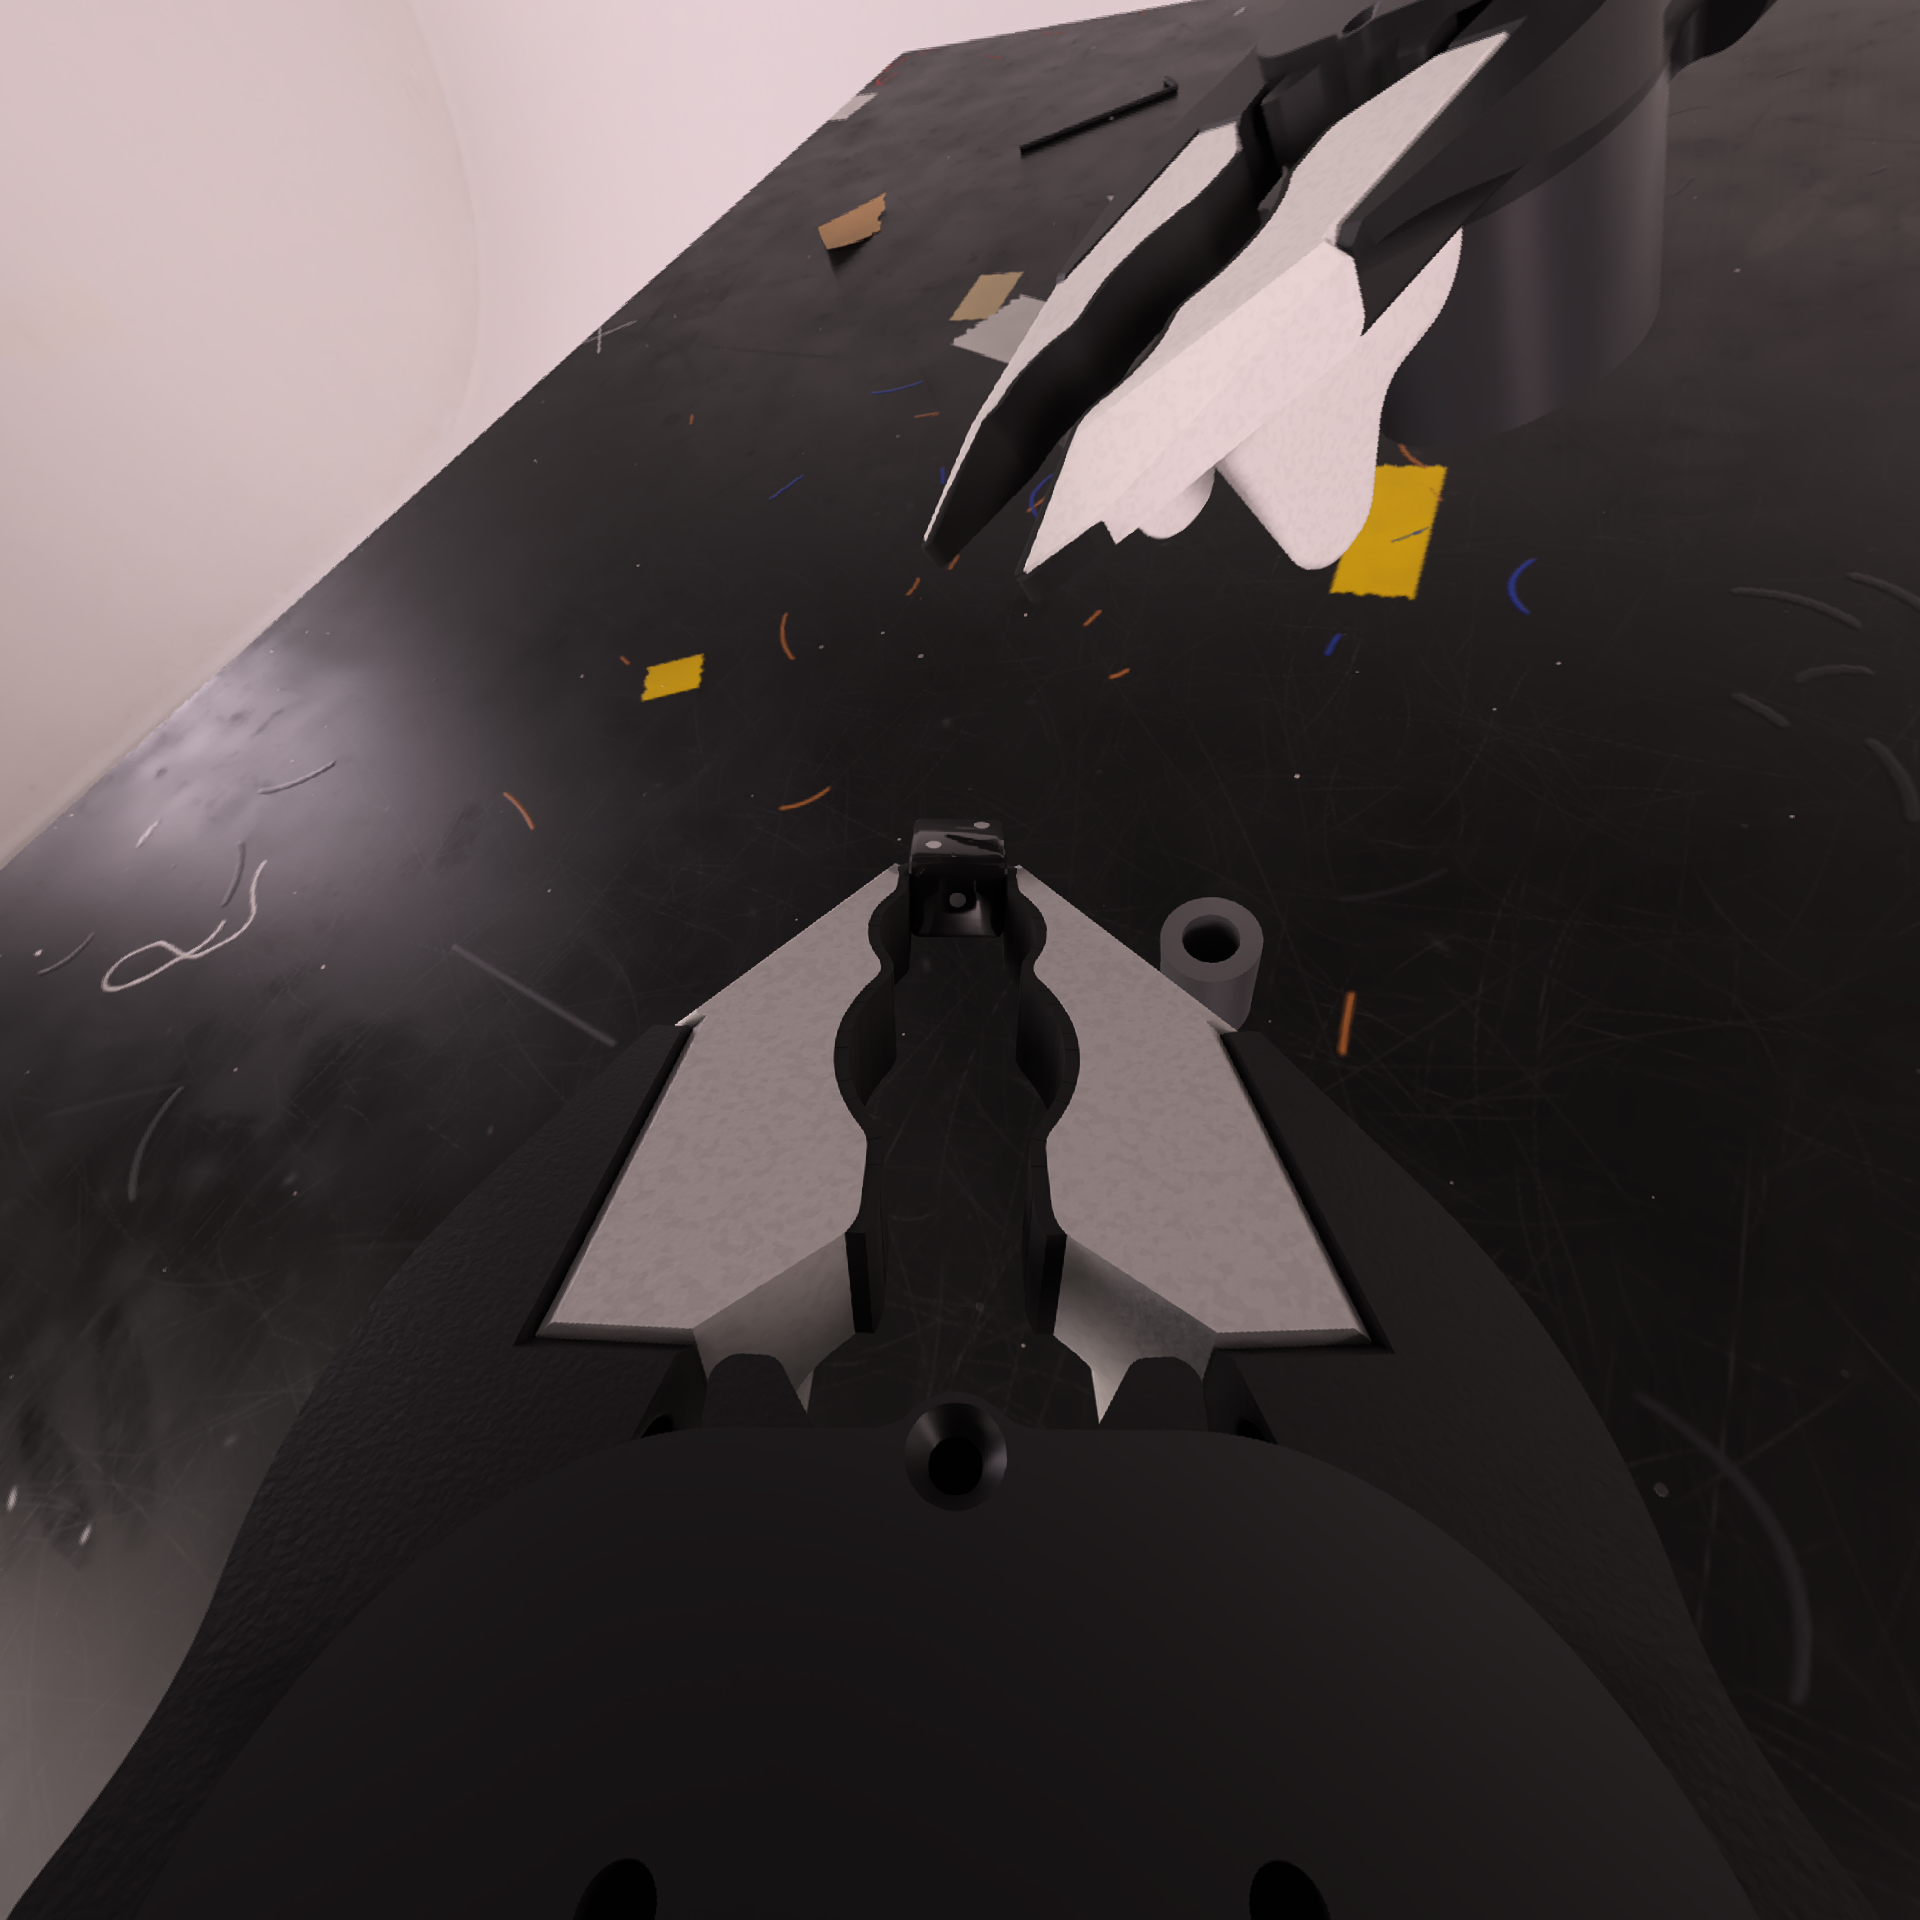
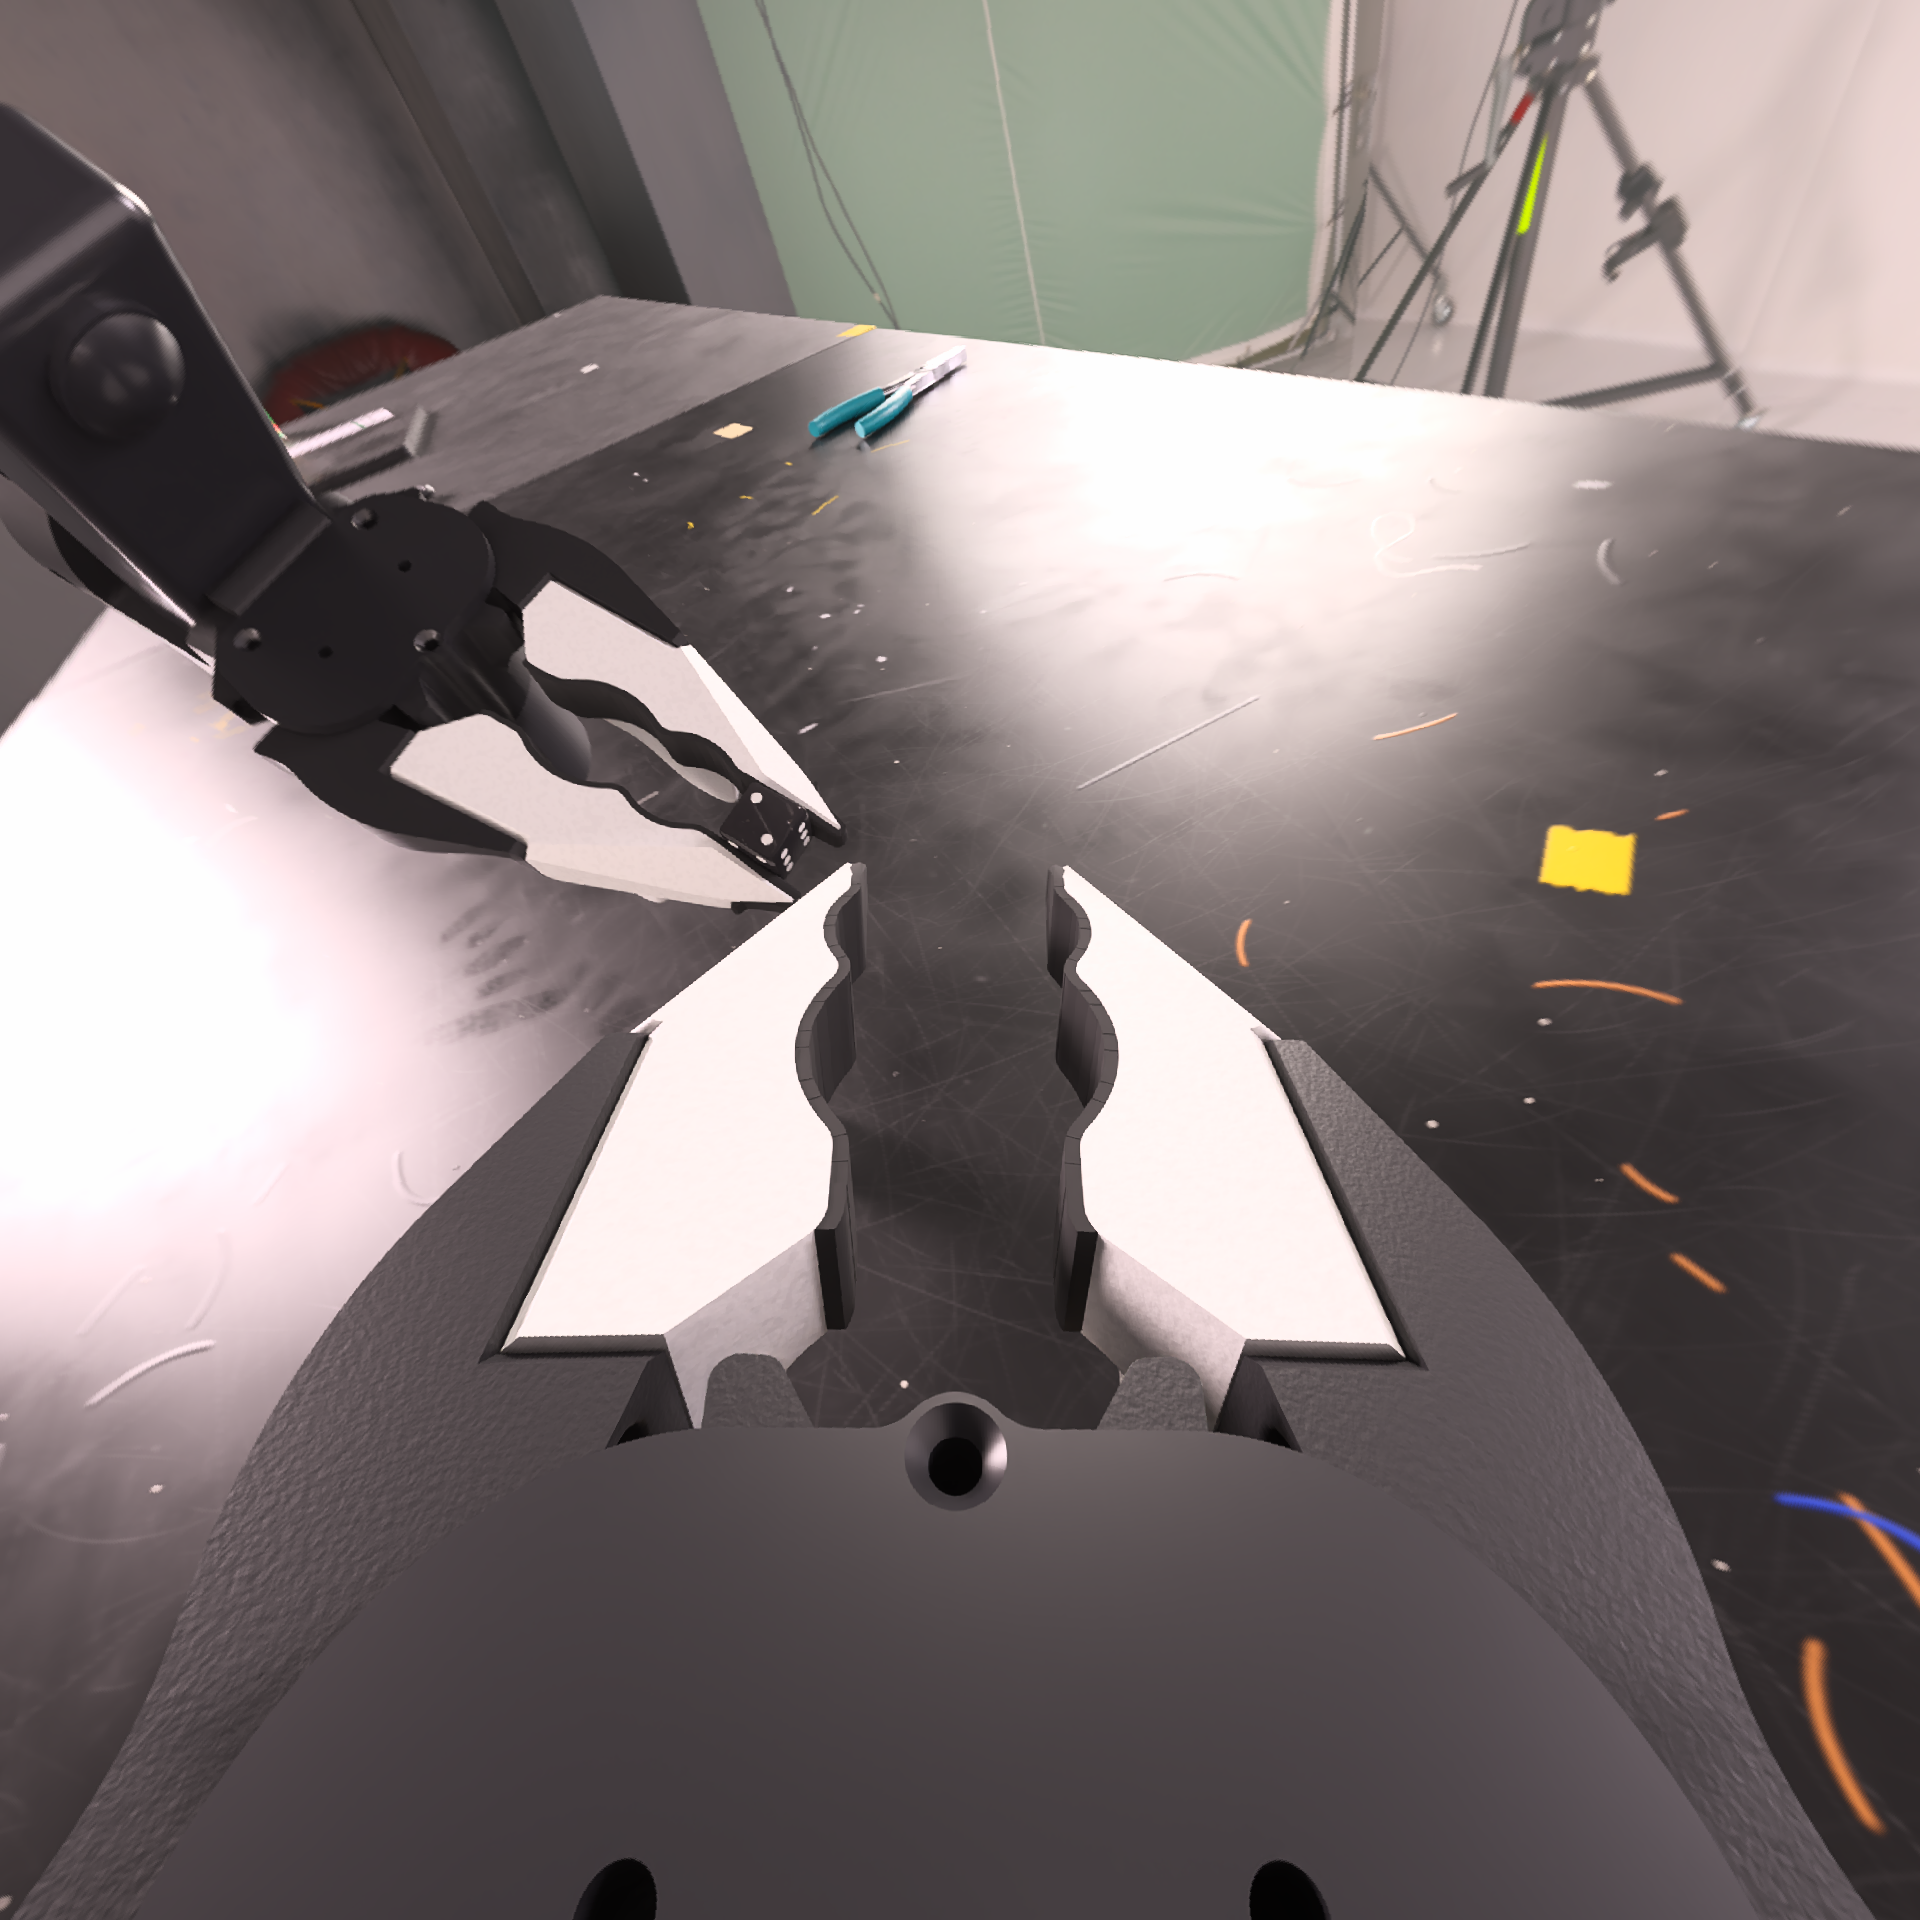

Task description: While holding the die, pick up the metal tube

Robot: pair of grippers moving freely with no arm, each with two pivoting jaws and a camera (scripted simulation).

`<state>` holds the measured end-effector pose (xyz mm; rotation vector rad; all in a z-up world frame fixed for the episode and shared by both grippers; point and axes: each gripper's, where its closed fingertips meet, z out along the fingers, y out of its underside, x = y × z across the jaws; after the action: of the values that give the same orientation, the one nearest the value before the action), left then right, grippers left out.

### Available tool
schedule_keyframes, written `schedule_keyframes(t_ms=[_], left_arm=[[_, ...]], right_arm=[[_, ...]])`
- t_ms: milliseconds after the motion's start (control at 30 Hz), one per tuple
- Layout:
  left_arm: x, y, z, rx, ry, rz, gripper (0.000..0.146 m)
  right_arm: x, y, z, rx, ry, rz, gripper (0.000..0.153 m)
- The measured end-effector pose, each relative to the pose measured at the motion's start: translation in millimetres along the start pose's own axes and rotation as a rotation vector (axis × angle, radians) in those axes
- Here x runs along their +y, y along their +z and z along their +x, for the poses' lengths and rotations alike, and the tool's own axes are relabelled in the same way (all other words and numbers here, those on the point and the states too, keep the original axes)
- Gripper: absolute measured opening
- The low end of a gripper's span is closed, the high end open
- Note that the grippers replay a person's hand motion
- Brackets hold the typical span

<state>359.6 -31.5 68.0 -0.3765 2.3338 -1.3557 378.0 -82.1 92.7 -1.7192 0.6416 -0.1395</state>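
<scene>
My left gripper [image 1: 956, 868] is shut on a small black die [image 1: 956, 847] with white pips, held at the fingertips just above the dark table [image 1: 416, 831]. The metal tube [image 1: 1210, 951], a short grey cylinder with its open end up, stands on the table just right of my left gripper's right finger. My right gripper [image 2: 956, 878] is open and empty, its tips close to the left gripper [image 2: 812, 862] and the die [image 2: 774, 826]. A grey cylinder [image 2: 556, 732] that looks like the tube shows beside the left gripper's fingers. The right gripper [image 1: 987, 556] hangs above the table, beyond the die.
Teal-handled pliers [image 2: 883, 400] lie at the table's far side. Yellow tape patches [image 2: 1587, 859] [image 1: 1389, 530], wire scraps and a thin black rod [image 1: 1101, 116] are scattered on the table. A tripod [image 2: 1590, 208] stands beyond the far edge.
</scene>
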Motion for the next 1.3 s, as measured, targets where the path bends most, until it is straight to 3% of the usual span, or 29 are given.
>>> schedule_keyframes(t_ms=[333, 533, 767, 1300], left_arm=[[7, 2, -4, -0.021, -0.02, -0.022, 0.016], [6, 3, -2, -0.017, -0.001, -0.017, 0.016], [9, 4, -2, -0.029, 0.029, -0.043, 0.016], [13, 8, 3, -0.037, 0.094, -0.069, 0.016]], right_arm=[[-5, -13, 10, 0.081, -0.12, 0.004, 0.025], [12, -5, 8, 0.042, -0.111, -0.075, 0.03], [12, -3, 1, 0.04, -0.207, -0.052, 0.031], [20, -2, -2, 0.038, -0.278, -0.097, 0.041]])
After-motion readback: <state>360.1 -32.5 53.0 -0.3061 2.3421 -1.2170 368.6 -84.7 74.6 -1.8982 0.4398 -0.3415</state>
